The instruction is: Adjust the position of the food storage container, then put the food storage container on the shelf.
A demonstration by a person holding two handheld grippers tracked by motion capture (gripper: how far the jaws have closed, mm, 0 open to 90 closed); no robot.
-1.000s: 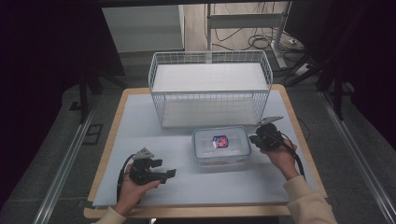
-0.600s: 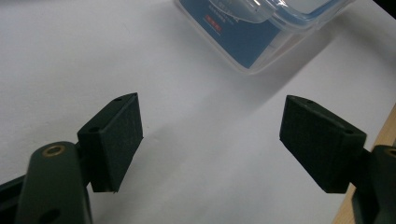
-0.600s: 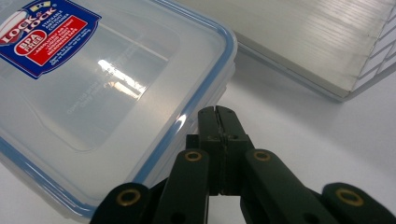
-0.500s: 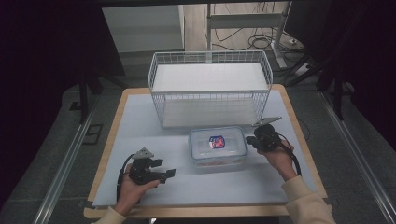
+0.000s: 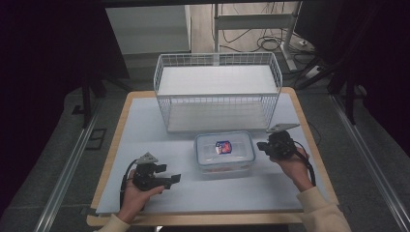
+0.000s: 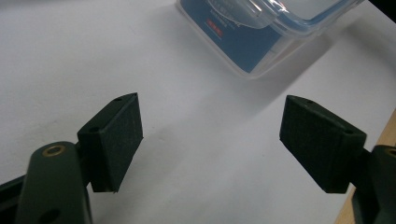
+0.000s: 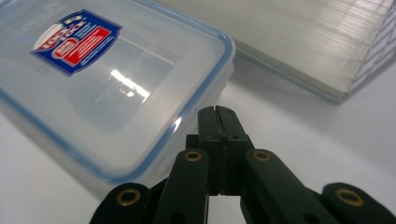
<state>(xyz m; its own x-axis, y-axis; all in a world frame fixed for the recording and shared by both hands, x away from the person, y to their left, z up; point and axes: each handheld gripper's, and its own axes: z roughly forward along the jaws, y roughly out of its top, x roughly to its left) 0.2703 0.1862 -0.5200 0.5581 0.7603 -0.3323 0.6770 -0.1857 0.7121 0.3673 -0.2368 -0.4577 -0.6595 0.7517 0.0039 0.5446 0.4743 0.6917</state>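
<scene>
Jaws of the right claw are clenched together beside the lidded container, seemingly touching its rim. The left claw is spread wide, holding nothing. The container's long axis is laid across the tabletop.

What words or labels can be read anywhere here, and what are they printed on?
Sticker on the lid of the clear plastic container: a red and blue brand label with white lettering, tilted and too blurred to read for certain.
Blue panel on the container's side, left gripper view: a small red mark and fine print, too small to read.
Wire basket and table: no writing.
</scene>
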